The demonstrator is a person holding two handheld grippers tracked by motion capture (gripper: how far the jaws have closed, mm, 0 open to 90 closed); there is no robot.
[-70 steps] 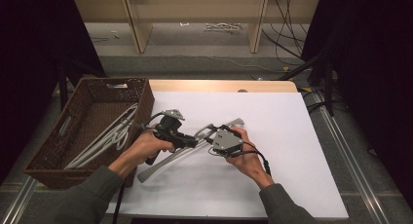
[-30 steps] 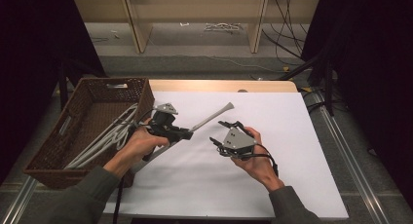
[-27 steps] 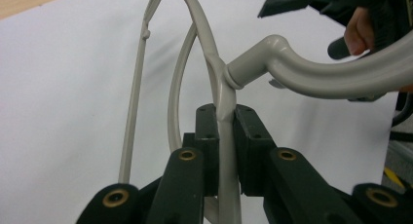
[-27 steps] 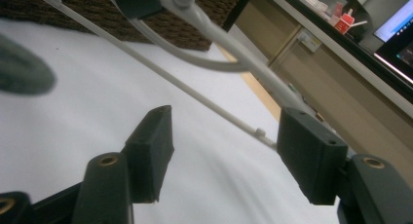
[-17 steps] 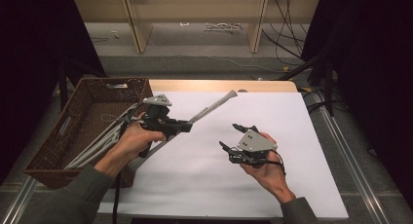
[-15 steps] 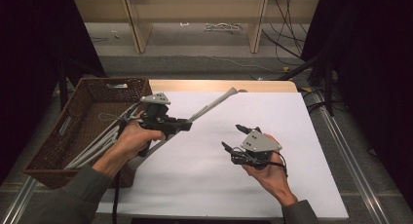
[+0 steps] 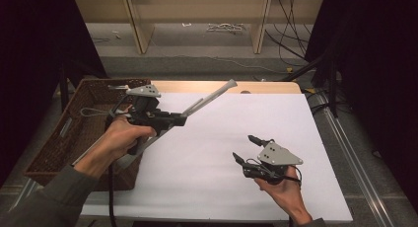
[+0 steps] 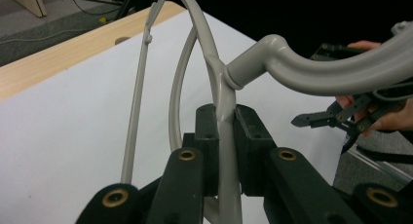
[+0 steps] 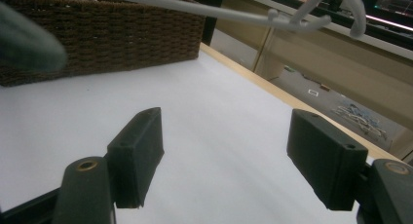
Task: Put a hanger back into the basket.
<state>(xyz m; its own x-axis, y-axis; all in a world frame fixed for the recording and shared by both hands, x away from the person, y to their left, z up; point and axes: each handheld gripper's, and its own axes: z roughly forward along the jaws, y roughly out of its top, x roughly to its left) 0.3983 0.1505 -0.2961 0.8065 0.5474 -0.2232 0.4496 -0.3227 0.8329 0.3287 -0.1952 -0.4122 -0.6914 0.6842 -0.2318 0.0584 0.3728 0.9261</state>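
Note:
A grey plastic hanger (image 7: 209, 96) hangs tilted in the air over the table's left side, its far end pointing up to the right. My left gripper (image 7: 180, 119) is shut on it beside the basket. In the left gripper view the pads (image 8: 209, 131) pinch the thin grey hanger (image 8: 224, 87) bar just under its hook. My right gripper (image 7: 244, 148) floats low over the white sheet at the front right. It is open after its jaws have just been opening, and nothing lies between them. The right gripper (image 9: 224, 151) view has the hanger (image 9: 234, 12) high across the top.
A brown wicker basket (image 7: 64, 138) with hangers in it stands at the table's left edge, right under my left hand. A white sheet (image 7: 222, 133) covers the table, with a wooden strip (image 7: 207, 86) along the back. Shelving and cables lie beyond.
My left gripper has lifted the hanger up and a little toward the basket. My right gripper has drawn away to the right and toward the front, with its jaws wider apart.

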